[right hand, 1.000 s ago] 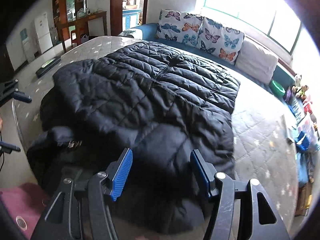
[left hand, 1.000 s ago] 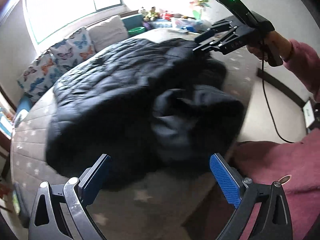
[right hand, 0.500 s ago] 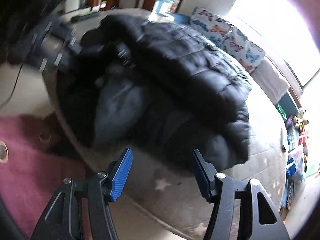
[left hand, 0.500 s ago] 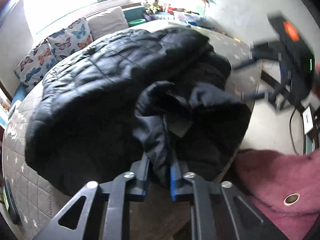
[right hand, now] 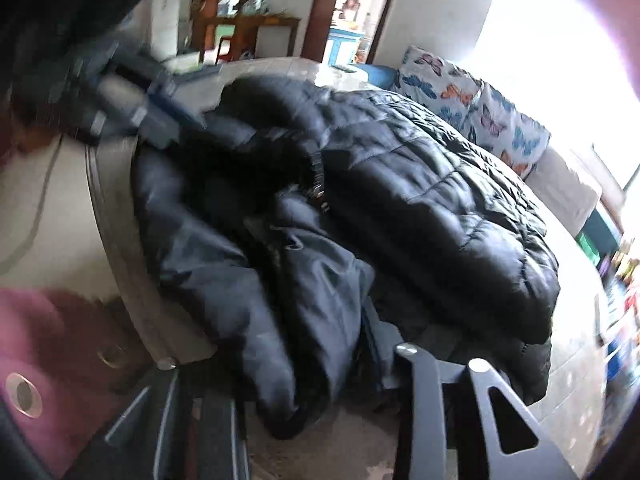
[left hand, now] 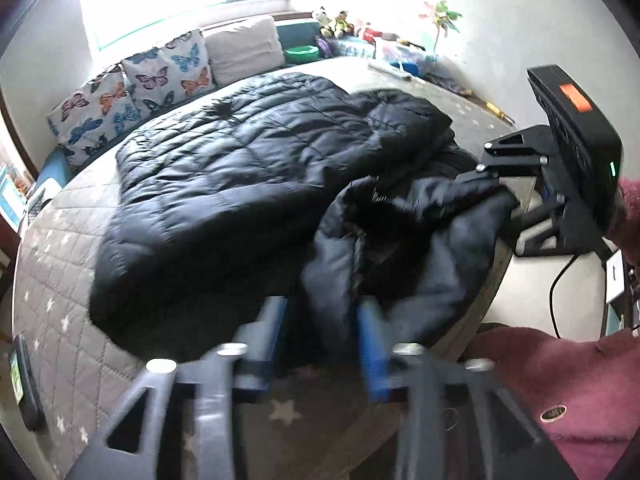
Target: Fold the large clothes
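A large black quilted jacket (left hand: 248,184) lies spread on the bed, its near part bunched into a heap (right hand: 224,264). My left gripper (left hand: 324,340) hangs over the heap's near end, and its jaws are opening with a fold of the jacket loose between the blue pads (left hand: 372,352). From the right wrist view it shows blurred at the upper left (right hand: 168,108). My right gripper (left hand: 508,188) is at the heap's far corner, its jaws closing with fabric drawn to a point between them. In its own view the right gripper (right hand: 316,360) is buried in jacket fabric, its pads hidden.
The grey quilted mattress (left hand: 52,280) with star marks ends close to me, with pale floor (left hand: 532,280) beyond. Butterfly pillows (left hand: 132,96) and a white cushion (left hand: 240,48) line the far side under the window. A maroon sleeve (left hand: 560,380) and a black cable (left hand: 558,280) are at right.
The left gripper closed on a jacket fold half a second ago and has now parted its jaws. The right gripper swung down to the bunched near end, and its jaws narrowed into the fabric.
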Available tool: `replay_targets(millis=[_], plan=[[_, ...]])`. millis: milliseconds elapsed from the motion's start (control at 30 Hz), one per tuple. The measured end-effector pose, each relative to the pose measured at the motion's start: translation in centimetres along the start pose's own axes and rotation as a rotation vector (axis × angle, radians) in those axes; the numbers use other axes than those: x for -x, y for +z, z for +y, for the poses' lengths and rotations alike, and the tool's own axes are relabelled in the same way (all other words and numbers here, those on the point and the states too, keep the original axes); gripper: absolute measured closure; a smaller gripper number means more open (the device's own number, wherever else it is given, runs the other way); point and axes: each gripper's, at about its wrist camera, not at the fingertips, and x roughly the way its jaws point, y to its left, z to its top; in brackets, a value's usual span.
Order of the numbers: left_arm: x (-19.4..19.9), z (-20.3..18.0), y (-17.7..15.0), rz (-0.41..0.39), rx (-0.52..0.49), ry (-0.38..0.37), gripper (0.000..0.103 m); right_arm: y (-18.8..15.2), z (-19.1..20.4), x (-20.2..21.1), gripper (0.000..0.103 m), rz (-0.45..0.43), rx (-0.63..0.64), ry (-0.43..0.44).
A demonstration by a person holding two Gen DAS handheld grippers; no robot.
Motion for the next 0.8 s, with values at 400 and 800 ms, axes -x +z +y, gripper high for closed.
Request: replay_targets(millis=[400, 800], plan=[[1.9, 0.0, -4.2, -0.091, -0.085, 0.18, 0.009, 3.0, -3.5, 3.4, 0.083, -0.088, -0.188, 0.052], [-2.7, -1.9, -3.9, -0.149, -0.205, 0.419, 0.065, 3.2, -3.1, 4.0, 0.085, -0.112, -0.169, 0.008]])
